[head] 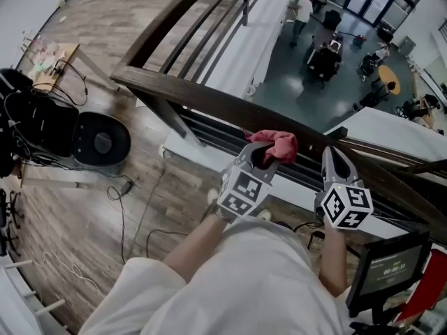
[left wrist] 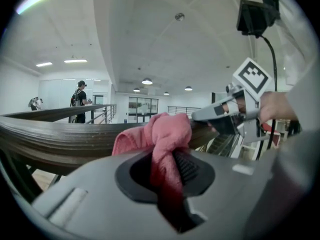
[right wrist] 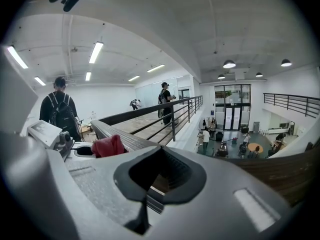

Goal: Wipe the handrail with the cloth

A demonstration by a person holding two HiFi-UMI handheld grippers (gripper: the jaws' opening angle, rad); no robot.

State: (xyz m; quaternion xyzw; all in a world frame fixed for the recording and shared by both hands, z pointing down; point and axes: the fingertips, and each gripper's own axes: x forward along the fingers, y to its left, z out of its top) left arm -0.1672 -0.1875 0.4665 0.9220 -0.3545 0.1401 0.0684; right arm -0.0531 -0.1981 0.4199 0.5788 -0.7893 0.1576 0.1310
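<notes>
Altogether, two grippers show, each with one marker cube, along with one cloth and one dark wooden handrail that crosses the head view on a slant above an open atrium. The left gripper has its jaws clamped on the cloth: the lower tail is pinched between the ribbed pads, and the bunched upper part lies on the top face of the handrail, well along from the corner where the rail meets a second rail.

The cloth is pinkish red and soft-napped, crumpled into a loose knot-like wad with one flap spread toward the left in the left gripper view.

The right gripper sits just beside the left one, to its right, with its tips at the handrail's near edge. Its jaws are drawn together with nothing between them.

Three people stand on the upper wooden floor behind the rail, two of them wearing backpacks, and several more are on the floor below. One small monitor stands at the lower right.
</notes>
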